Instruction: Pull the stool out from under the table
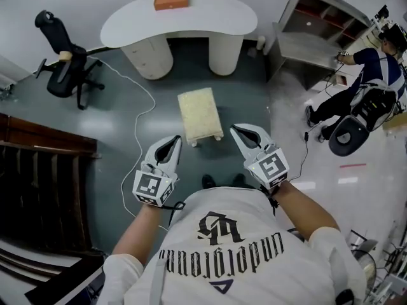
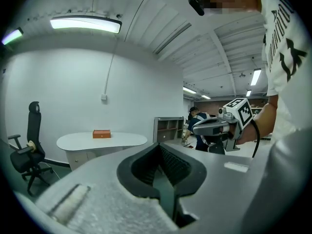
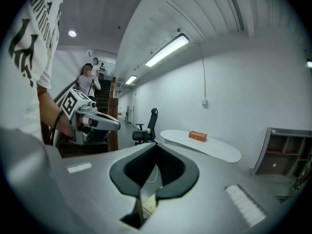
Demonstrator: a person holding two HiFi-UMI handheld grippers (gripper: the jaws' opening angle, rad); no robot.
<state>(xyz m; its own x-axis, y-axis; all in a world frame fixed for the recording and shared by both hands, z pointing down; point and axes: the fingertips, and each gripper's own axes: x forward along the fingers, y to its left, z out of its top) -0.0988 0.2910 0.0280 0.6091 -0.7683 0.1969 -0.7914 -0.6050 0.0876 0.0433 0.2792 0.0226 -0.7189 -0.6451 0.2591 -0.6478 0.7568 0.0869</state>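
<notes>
- Two bulky things flank the table (image 1: 178, 19): a black office chair (image 1: 63, 65) to its left and a grey shelf unit (image 1: 318, 27) to its right (a seated person (image 1: 365, 81) works just past that unit).
- An orange box (image 1: 170, 0) lies on the table top, and a white cable (image 1: 145, 103) trails over the floor from the table's left side.
- The stool (image 1: 200, 115) stands on the floor, clear of the table and in front of the gap between its two pedestals.
- The left gripper (image 1: 174, 141) and right gripper (image 1: 236, 129) hang farther from the table than the stool. They sit one on each side of its near end without touching it, and both pairs of jaws are clenched on nothing.
</notes>
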